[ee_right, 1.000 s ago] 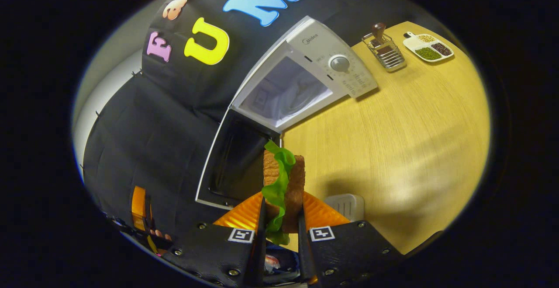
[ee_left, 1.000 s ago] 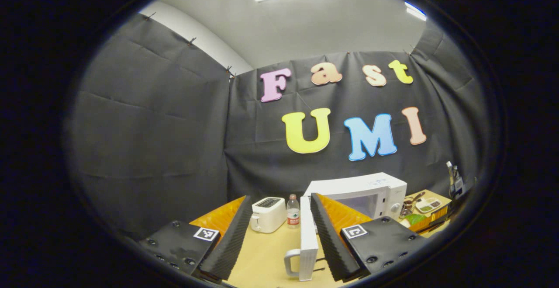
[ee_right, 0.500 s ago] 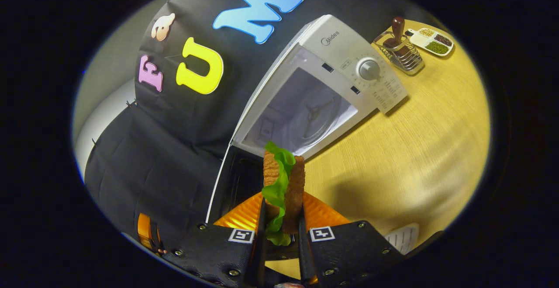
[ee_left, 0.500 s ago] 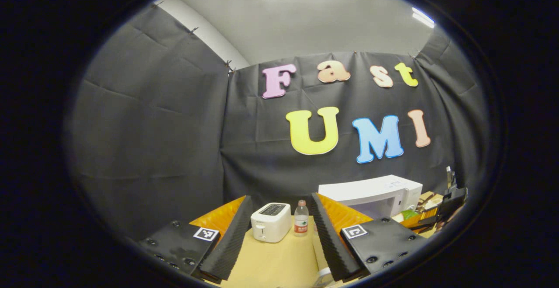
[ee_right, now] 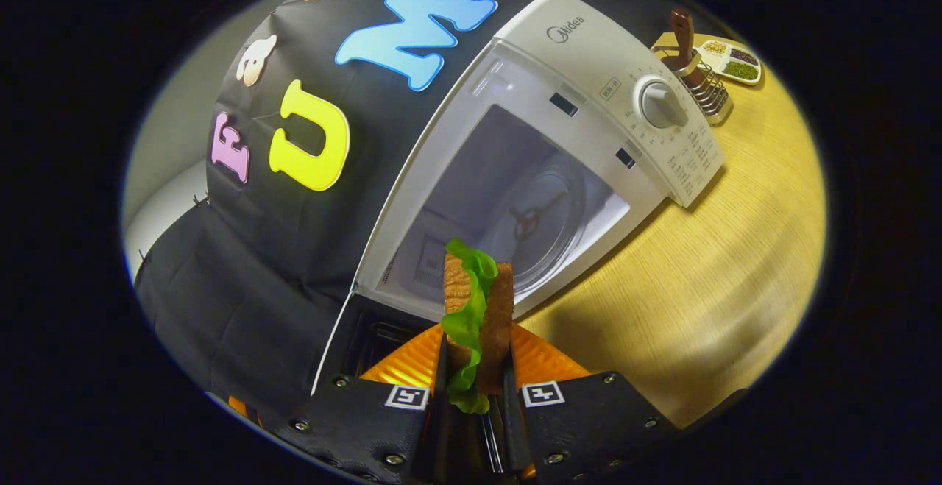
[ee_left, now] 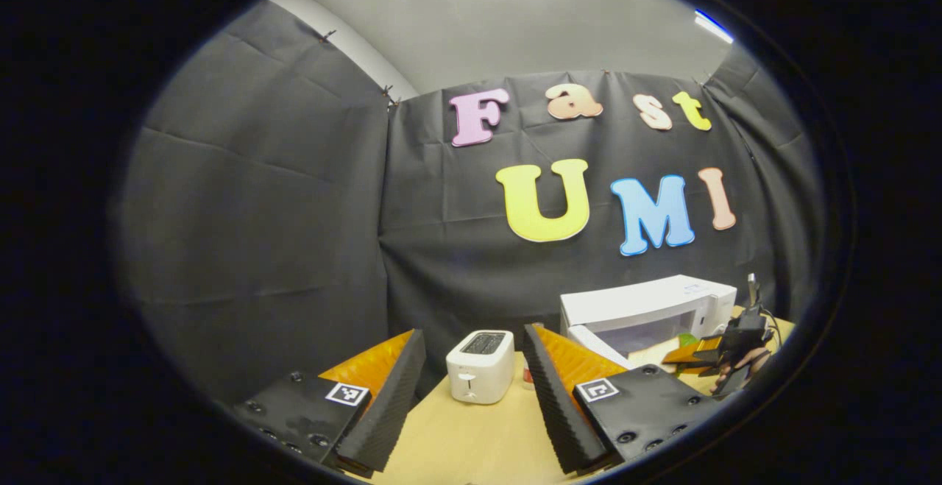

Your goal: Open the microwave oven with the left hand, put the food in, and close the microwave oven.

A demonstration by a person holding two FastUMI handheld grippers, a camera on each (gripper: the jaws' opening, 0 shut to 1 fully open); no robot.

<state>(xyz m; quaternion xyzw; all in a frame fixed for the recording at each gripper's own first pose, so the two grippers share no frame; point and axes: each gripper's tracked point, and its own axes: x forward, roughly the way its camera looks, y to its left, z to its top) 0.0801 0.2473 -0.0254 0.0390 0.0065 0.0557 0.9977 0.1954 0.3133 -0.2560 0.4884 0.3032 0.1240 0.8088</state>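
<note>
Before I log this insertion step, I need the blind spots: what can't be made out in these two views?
- Sandwich base: right gripper view, hidden between the right claw fingers.
- Microwave door: right gripper view, lower part hidden behind the claw.
- Dial markings: too small.
- Microwave cavity in the left gripper view: partly hidden by the left claw finger and the far gripper.

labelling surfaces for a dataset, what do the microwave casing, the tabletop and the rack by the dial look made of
White microwave oven casing: smooth, faintly glossy, painted metal or plastic; the look leaves it open. Pale yellow tabletop: wood or wood-look laminate, matte, fine straight grain lines. Small wire rack: thin shiny bars, likely chromed or stainless metal.
</note>
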